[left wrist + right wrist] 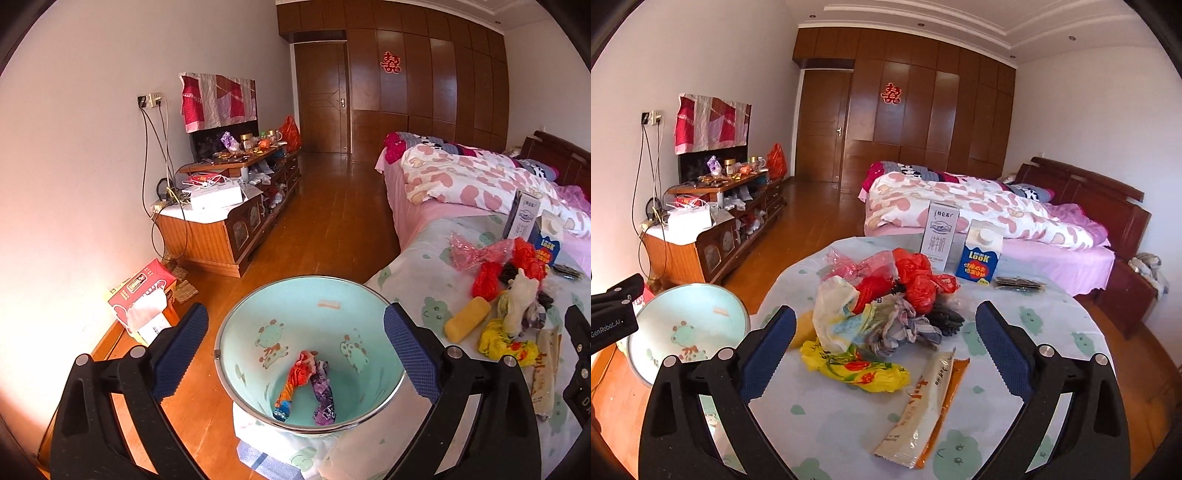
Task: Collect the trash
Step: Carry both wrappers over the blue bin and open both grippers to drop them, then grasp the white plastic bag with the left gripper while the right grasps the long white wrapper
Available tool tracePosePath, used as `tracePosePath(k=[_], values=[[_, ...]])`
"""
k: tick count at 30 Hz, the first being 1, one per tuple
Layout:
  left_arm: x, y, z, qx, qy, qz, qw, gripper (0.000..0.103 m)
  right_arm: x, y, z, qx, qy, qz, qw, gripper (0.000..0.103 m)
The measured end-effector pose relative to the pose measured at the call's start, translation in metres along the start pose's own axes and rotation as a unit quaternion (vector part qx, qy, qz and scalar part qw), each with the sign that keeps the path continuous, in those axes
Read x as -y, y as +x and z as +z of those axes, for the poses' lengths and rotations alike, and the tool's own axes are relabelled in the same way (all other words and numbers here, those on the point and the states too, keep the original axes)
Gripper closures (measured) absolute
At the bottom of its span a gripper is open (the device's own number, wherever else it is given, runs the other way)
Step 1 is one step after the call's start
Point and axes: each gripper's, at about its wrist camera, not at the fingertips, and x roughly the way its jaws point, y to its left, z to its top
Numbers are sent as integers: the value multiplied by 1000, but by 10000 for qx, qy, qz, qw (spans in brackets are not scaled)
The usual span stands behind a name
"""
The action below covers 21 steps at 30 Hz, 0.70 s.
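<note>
A pale green trash bin (258,317) stands beside the round table (406,273), with two crumpled wrappers (306,384) at its bottom. My left gripper (295,350) is open and empty just above the bin's mouth. The bin also shows in the right wrist view (687,314). My right gripper (886,350) is open and empty above the trash pile: a yellow flowered bag (857,367), a white-and-orange wrapper (923,402), a whitish bag (831,314), red bags (916,277) and a pink one (849,264).
A white milk carton (940,234) and a blue carton (980,254) stand at the table's far edge, with dark packets (1019,283) beside them. A bed (997,210) lies behind. A cluttered TV cabinet (225,206) lines the left wall. A tissue box (144,299) sits on the floor.
</note>
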Motion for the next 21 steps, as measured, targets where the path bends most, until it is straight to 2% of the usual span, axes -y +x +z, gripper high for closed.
tracePosePath(k=[10,21], values=[[28,-27,-5,193,273,-207,9992,6,30,-10,-14,-304,159,139,9993,7],[52,-36,-15,155,538,-432,9975,6,71,-6,-34,-626,536,-80,9966,7]])
